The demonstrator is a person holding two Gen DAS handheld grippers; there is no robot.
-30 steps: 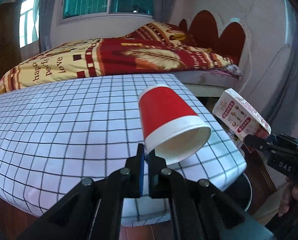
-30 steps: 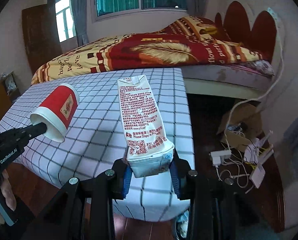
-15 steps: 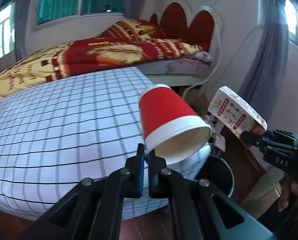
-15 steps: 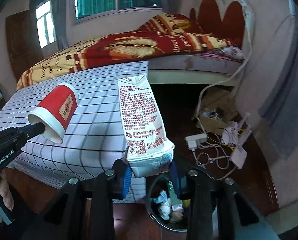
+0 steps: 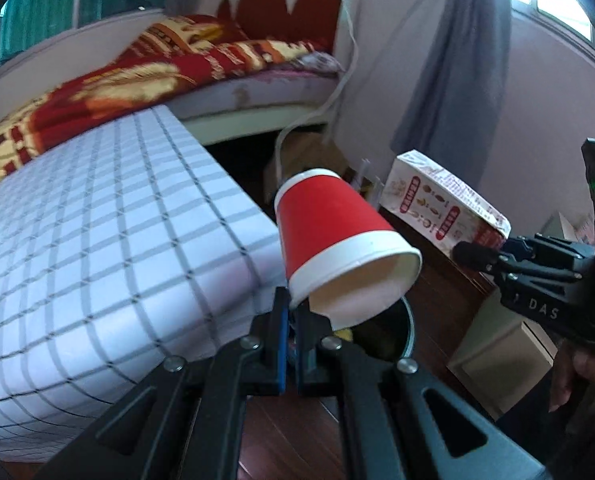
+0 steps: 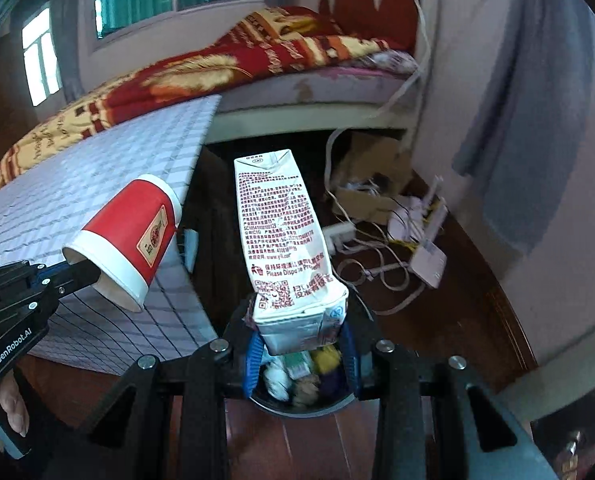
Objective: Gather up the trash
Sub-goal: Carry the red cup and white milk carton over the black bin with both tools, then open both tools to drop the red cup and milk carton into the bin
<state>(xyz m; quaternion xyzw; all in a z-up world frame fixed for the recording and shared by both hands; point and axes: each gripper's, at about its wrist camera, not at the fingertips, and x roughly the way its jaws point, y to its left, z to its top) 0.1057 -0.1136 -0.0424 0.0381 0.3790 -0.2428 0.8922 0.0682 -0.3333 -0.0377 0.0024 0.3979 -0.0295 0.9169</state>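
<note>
Now | left gripper pinches red paper cup rim | right gripper clamps milk carton above trash bin

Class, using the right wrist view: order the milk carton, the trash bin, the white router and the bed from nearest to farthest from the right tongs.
1. Milk carton: gripped in the right tongs.
2. Trash bin: just below, on the floor.
3. White router: on the floor, to the right.
4. Bed: at the back.
</note>
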